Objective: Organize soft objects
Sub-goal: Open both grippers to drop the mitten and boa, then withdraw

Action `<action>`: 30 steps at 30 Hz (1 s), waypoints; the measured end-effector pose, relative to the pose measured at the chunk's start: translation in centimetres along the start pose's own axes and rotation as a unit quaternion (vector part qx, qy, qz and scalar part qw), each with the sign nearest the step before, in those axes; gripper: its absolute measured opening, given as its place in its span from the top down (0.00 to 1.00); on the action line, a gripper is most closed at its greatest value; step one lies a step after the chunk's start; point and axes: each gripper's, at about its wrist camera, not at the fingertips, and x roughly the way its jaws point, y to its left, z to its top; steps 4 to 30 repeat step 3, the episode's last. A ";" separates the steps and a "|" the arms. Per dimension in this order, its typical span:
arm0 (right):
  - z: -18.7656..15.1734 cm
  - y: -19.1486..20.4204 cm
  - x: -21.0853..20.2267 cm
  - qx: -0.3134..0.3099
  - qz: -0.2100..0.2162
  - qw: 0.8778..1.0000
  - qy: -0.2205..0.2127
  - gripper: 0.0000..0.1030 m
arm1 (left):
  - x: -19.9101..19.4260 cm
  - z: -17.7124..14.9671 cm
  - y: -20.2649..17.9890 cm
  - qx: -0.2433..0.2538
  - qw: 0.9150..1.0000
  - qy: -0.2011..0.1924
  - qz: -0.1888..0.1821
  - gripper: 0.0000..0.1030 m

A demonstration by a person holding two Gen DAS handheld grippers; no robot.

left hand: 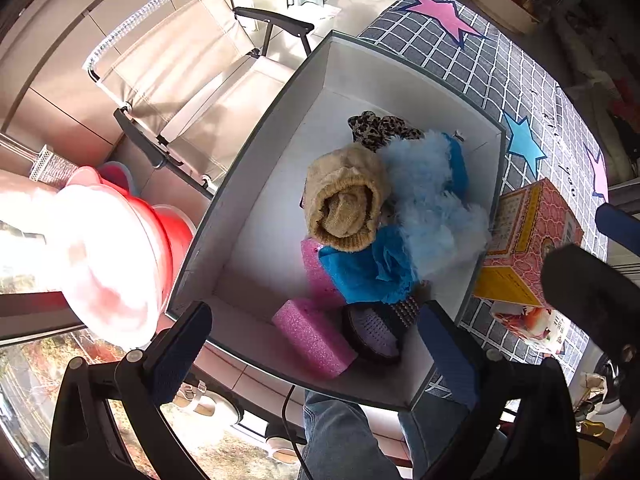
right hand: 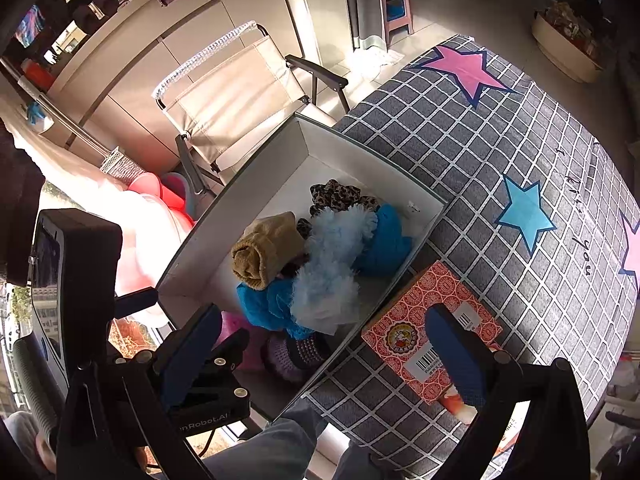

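Soft objects (left hand: 384,216) below both gaping claws (left hand: 316,344)

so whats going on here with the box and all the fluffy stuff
A person holds a tool in each hand above an open white box on a grid-patterned cloth. Both the left tool and the right tool are open and empty. The box already holds a tan knit roll, blue fluffy fabric, leopard-print cloth and pink sponges. A red patterned carton sits beside the box.
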 end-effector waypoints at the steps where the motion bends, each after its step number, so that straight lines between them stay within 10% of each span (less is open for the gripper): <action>1: 0.0 0.0 -0.1 0.001 -0.001 1.000 -0.002 0.00 | -0.4 0.0 0.2 -0.007 1.000 -0.012 -0.018 0.00; 30: 0.1 -0.2 -0.3 0.004 -0.001 1.000 -0.005 0.01 | -1.1 0.1 0.5 -0.015 0.999 -0.026 -0.042 0.00</action>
